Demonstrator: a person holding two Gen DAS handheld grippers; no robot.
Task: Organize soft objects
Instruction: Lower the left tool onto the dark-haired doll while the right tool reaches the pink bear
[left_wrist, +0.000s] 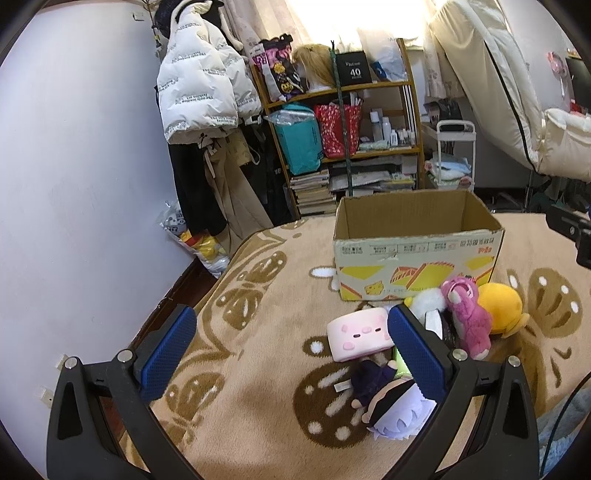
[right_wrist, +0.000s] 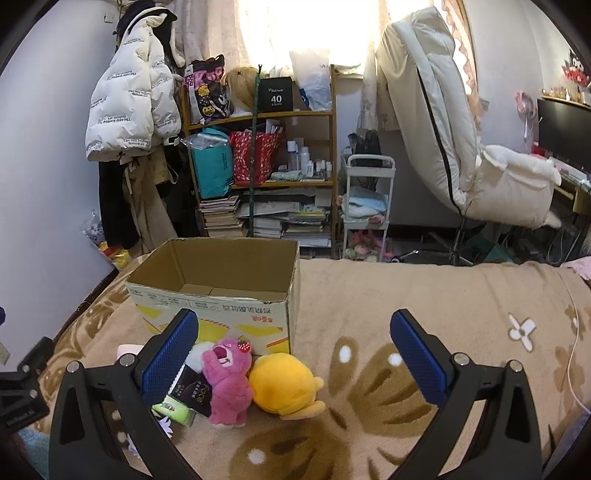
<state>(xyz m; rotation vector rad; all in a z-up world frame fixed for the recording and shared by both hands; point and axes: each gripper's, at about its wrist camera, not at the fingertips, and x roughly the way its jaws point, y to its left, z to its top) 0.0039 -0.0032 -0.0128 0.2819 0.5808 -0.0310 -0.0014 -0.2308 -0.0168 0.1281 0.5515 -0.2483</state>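
The left gripper (left_wrist: 291, 347) hung low over the bed, and its blue jaws were wide apart with nothing between them. The right gripper (right_wrist: 293, 354) hung over the bed too, and its jaws were also wide apart and held nothing.

The soft toys lay in a small pile on the brown blanket (left_wrist: 258, 424), which had big butterfly shapes on it. Nearest the left gripper was a little doll with pale purple hair (left_wrist: 388, 410), lying on its side. Just past it lay a pink square pig pillow (left_wrist: 360, 334) with a sleepy face. Beside the pillow were a small green packet (right_wrist: 173, 408) and a black packet (right_wrist: 194, 391). A white fluffy toy (left_wrist: 428, 299) peeked out behind them. The pink bear (right_wrist: 227, 380) stood up with its mouth open and a red strawberry on its head. The yellow plush (right_wrist: 284, 384) was pressed against the bear's side. In the right wrist view, the bear and the yellow plush sat between the right gripper's jaws, but nothing touched them.

Just behind the toys stood an open cardboard box (right_wrist: 221, 314) with yellow pictures on the front. No toys showed inside it.

Far back, past the bed, there was a wooden shelf (right_wrist: 258, 118) full of bags, bottles and books. A white puffy coat (left_wrist: 203, 74) hung on the wall, and a big white chair (right_wrist: 461, 147) stood by the bright window.
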